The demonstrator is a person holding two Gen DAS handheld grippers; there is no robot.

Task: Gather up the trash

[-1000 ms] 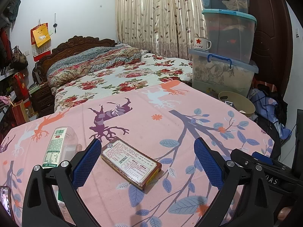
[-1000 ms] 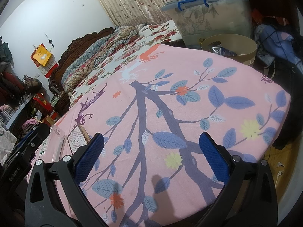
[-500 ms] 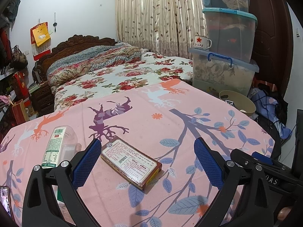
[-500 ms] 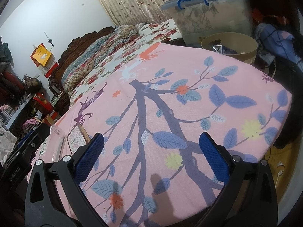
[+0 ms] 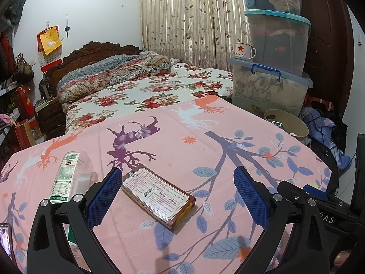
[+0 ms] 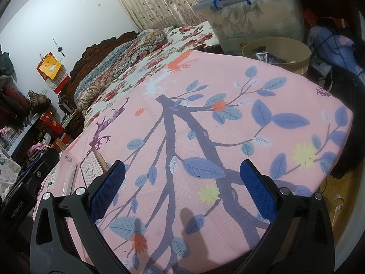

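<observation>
- At the near edge of the pink tree-print cloth [image 5: 205,150], the left hand-held gripper [image 5: 176,196] hovers with its 2 blue-padded fingers [image 5: 103,196] spread wide and nothing between them.
- Just ahead of that gap, a flat brown box [image 5: 157,194] with a printed label lies face up on the cloth, set at a slant; its near end sits between the finger lines, touching neither.
- Just left of the box, a clear plastic bottle [image 5: 68,173] with a green and white label lies on its side.
- In the right wrist view, the right hand-held gripper [image 6: 182,188] is also spread and empty, over bare cloth well to the right of both items.
- Past the far right edge of the cloth, a round tan bin [image 6: 276,52] stands on the floor with some litter inside.
- Behind the bin, 3 stacked storage tubs [image 5: 273,68] rise, a white mug [image 5: 245,50] with a red star on the lowest lid.
- Farther back, a bed [image 5: 146,91] with floral covers reaches a carved headboard and the curtains [image 5: 191,16].
</observation>
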